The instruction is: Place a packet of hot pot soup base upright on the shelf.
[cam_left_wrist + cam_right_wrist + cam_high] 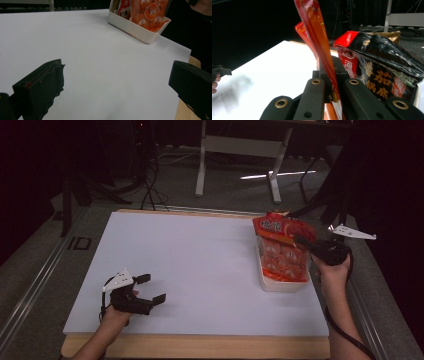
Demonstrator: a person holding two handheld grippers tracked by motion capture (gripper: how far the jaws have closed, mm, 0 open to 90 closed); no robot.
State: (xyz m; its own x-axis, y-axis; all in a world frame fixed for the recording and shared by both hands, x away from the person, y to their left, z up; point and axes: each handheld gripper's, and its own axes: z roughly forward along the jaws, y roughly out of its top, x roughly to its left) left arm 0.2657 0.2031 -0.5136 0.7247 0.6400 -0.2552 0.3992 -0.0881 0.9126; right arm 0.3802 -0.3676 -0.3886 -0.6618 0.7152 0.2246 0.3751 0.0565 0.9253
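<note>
A white bin (281, 286) stands at the right side of the white tabletop (200, 265), packed with upright snack packets. My right gripper (301, 240) is over the bin, shut on the edge of a thin orange-red packet (281, 227). In the right gripper view that packet (314, 30) rises edge-on from between the jaws of my right gripper (329, 68), with a black and red packet (384, 55) beside it. My left gripper (149, 289) rests low at the front left, open and holding nothing. The left gripper (117, 82) faces the bin (135, 27) and its orange packets (147, 12) across bare tabletop.
The tabletop has a wooden front edge (200, 346). Behind the table is a dark floor with a white desk frame (202, 165) and cables (150, 190). A metal rail (30, 285) runs along the left.
</note>
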